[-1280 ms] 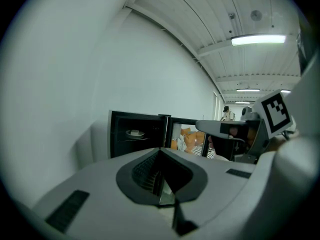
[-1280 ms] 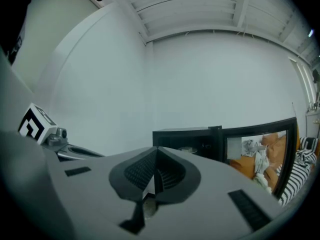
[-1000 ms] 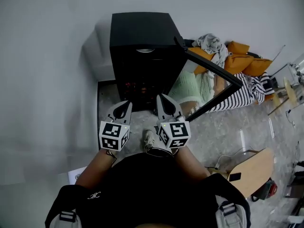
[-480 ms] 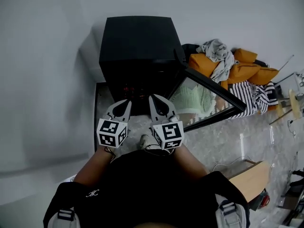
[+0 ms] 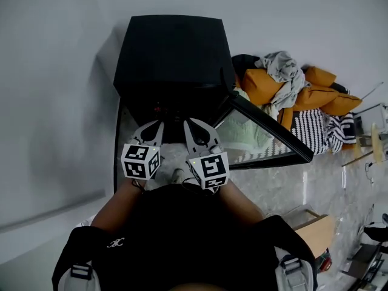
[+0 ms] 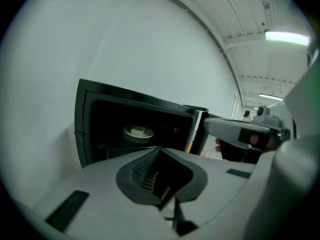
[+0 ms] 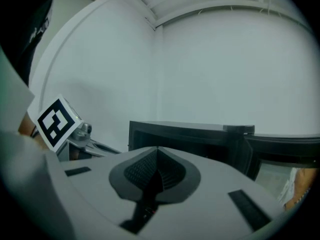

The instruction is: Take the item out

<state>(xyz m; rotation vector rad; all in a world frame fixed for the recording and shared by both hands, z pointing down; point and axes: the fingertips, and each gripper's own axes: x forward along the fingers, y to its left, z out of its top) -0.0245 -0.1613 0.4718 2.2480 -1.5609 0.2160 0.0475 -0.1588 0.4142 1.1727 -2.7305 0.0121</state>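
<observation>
A black cabinet [image 5: 170, 47] stands on the floor against the wall, its glass door [image 5: 267, 135] swung open to the right. In the left gripper view a white plate [image 6: 138, 131] with a small pale item on it sits on a wire shelf inside the dark opening. My left gripper [image 5: 157, 126] and right gripper [image 5: 189, 123] are held side by side just in front of the opening, both pointing into it. The left gripper [image 6: 160, 150] is shut with nothing in it. The right gripper [image 7: 157, 151] is also shut and holds nothing.
Orange cushions and crumpled clothes [image 5: 291, 80] are piled right of the cabinet, with striped fabric [image 5: 318, 129] beside them. A wooden board [image 5: 315, 229] lies on the marble floor at the lower right. A grey wall runs along the left. The person's shoe [image 5: 177, 174] shows between the grippers.
Both grippers have moved forward toward the cabinet's opening and sit closer to it. The head view has shifted, so the cabinet looms larger and the door reaches further right.
</observation>
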